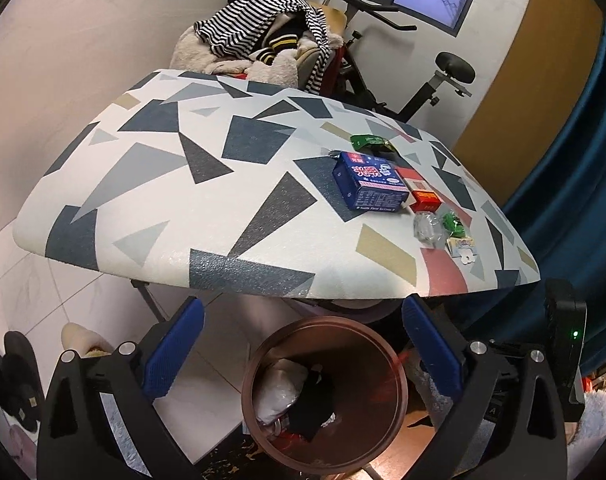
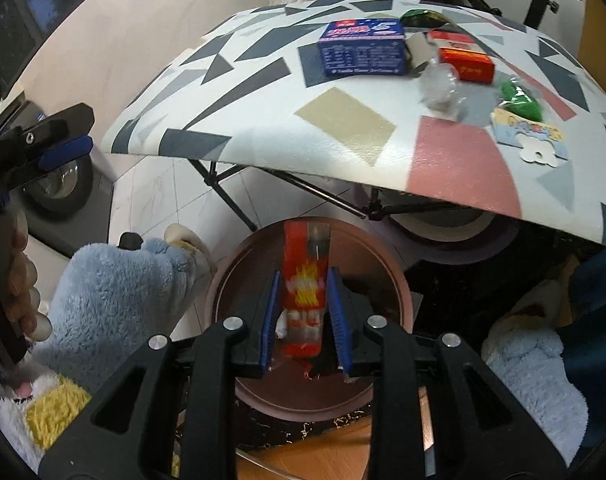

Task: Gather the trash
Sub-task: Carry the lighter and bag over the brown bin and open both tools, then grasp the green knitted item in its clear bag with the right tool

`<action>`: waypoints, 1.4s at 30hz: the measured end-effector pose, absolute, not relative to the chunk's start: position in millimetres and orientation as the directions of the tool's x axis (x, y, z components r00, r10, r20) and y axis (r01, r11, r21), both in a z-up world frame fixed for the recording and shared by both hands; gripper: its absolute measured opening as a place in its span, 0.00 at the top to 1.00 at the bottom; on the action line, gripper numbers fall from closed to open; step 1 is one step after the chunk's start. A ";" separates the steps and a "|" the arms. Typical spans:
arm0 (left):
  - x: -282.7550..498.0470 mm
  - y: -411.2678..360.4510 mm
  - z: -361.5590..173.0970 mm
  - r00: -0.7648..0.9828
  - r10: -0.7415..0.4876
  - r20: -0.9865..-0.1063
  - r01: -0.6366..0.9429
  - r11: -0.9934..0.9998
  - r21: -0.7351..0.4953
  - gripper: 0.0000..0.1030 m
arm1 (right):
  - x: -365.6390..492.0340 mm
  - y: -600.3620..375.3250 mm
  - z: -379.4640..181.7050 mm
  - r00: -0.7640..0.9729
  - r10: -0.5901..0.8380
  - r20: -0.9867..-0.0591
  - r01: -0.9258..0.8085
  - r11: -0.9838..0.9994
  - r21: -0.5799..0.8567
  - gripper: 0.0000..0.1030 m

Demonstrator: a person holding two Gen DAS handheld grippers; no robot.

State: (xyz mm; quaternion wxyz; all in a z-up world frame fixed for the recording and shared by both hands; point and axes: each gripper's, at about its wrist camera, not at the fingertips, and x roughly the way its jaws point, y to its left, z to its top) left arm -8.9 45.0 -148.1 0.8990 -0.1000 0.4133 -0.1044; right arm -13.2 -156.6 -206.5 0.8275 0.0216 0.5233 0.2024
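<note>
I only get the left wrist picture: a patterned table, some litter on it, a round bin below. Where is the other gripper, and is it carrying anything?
Observer: The right gripper is above the bin, shut on a red wrapper with yellow print.
Operator: Is that wrapper in the bin yet?
Observer: No, it stands upright between the blue pads, over the bin's mouth.
Operator: And the gripper I am looking through?
Observer: The left gripper shows at the left edge of the right wrist view, held by a hand; its jaws are wide open, with nothing between them.
</note>
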 end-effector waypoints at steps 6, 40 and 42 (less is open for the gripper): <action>-9.5 46.8 -153.7 0.624 -0.265 -0.735 0.091 0.959 -0.269 0.06 | -13.4 -157.7 -212.3 0.363 0.328 -0.872 -0.284 0.930 0.231 0.61; -1.8 51.1 -160.6 0.636 -0.268 -0.724 0.067 0.953 -0.294 0.06 | 23.1 -222.8 -195.2 0.492 0.141 -0.859 -0.127 0.988 0.089 0.06; -1.2 53.4 -158.8 0.652 -0.269 -0.709 0.060 0.951 -0.305 0.06 | 30.0 -228.3 -193.0 0.483 0.145 -0.864 -0.140 0.986 0.087 0.06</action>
